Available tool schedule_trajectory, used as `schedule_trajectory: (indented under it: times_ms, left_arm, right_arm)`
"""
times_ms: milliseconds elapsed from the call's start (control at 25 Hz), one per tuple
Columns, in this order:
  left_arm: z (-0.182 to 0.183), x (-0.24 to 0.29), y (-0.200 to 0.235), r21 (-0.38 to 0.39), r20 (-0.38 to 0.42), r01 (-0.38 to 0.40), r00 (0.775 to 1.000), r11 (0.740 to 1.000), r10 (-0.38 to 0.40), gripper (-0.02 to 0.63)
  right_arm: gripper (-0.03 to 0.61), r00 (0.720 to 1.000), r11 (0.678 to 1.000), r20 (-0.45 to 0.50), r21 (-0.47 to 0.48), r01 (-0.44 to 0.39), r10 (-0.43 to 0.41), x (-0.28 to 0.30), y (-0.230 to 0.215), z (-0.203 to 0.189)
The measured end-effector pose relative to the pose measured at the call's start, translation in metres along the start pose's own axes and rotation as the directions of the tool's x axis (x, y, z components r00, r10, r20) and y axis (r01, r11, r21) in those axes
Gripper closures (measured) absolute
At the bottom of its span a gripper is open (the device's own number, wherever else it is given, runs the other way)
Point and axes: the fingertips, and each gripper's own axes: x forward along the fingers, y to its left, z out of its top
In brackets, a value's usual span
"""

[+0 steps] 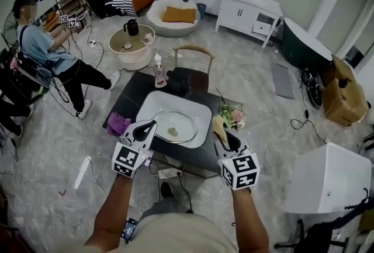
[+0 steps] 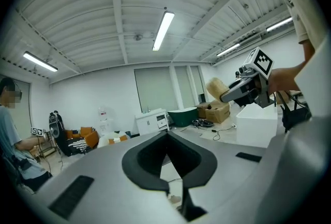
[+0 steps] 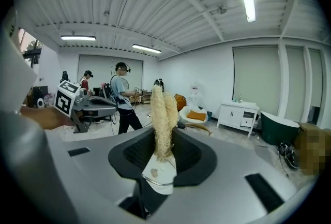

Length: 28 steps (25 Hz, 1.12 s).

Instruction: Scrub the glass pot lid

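Centre of the head view: dark table (image 1: 130,96) carries a white basin (image 1: 153,103); bottle (image 1: 159,74) and chair (image 1: 193,51) above it, flowers (image 1: 232,115) just right. Glass pot lid (image 1: 174,127) lies flat in the basin, clear, metal-rimmed, brownish knob at its middle. Left gripper (image 1: 147,126), lower left of the basin, jaws together, empty. Right gripper (image 1: 225,139), lower right, clamps a pale loofah scrubber (image 1: 218,125), clear of the lid.

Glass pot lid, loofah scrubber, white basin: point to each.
glass pot lid (image 1: 173,129), head view, its centre.
loofah scrubber (image 3: 163,122), right gripper view, its fibrous middle.
white basin (image 1: 169,101), head view, bare far side.
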Motion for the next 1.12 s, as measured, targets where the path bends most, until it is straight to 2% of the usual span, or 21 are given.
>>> schedule_trajectory:
  times_ms: [280, 640, 840, 1120]
  left_arm:
    - [-0.043, 0.057, 0.057, -0.053, -0.018, 0.038, 0.999, 0.998, -0.039, 0.601]
    - [-0.087, 0.089, 0.088, -0.117, -0.053, 0.07, 0.996, 0.991, -0.076, 0.601]
    - [-0.106, 0.097, 0.093, -0.148, -0.088, 0.048, 0.994, 0.988, -0.061, 0.601]
    - [-0.139, 0.095, 0.106, -0.207, -0.169, -0.046, 0.985, 0.977, 0.011, 0.6]
  right_arm:
    - [0.472, 0.997, 0.999, -0.069, -0.029, 0.024, -0.026, 0.073, -0.006, 0.002]
    - [0.471, 0.989, 1.0, -0.145, -0.026, 0.008, -0.012, 0.133, 0.004, -0.011]
    - [0.472, 0.984, 0.999, -0.175, -0.032, -0.034, 0.027, 0.161, 0.0, -0.021]
    - [0.472, 0.965, 0.987, -0.222, -0.044, -0.155, 0.142, 0.207, 0.003, -0.033]
